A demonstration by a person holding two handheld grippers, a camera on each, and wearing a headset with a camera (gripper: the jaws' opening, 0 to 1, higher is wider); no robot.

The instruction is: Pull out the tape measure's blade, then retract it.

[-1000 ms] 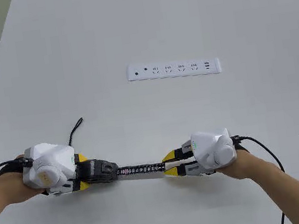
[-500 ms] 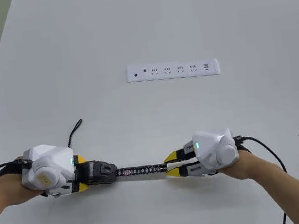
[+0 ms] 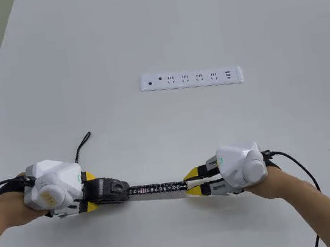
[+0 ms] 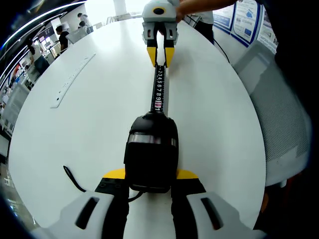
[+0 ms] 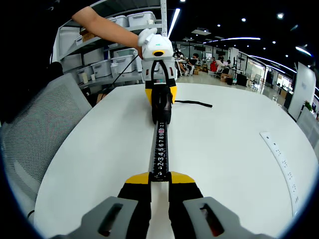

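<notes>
PULLING THE TAPE: At the white workbench [image 3: 139, 29] we hold the tape measure [image 3: 108, 190] stretched between two grippers. The left gripper [image 3: 91, 191] has its jaws clamped on the sides of the black case, which sits right between its yellow fingertips [image 4: 115, 173]. The right gripper [image 3: 191, 182] has its jaws closed on the tip of the blade [image 3: 156, 188]. The blade runs straight from one set of fingertips to the other, numbered face up and low over the tabletop, its long axis in line with both grippers. Only a short length is out, so we judge the pull to be under way. The next move turns on that line: the right fingers must travel directly away from the case to draw more blade, or directly toward it to feed the blade home. The black wrist strap [image 3: 82, 145] trails off beside the left fingers, and a power strip [image 3: 191, 78] lies well beyond both
</notes>
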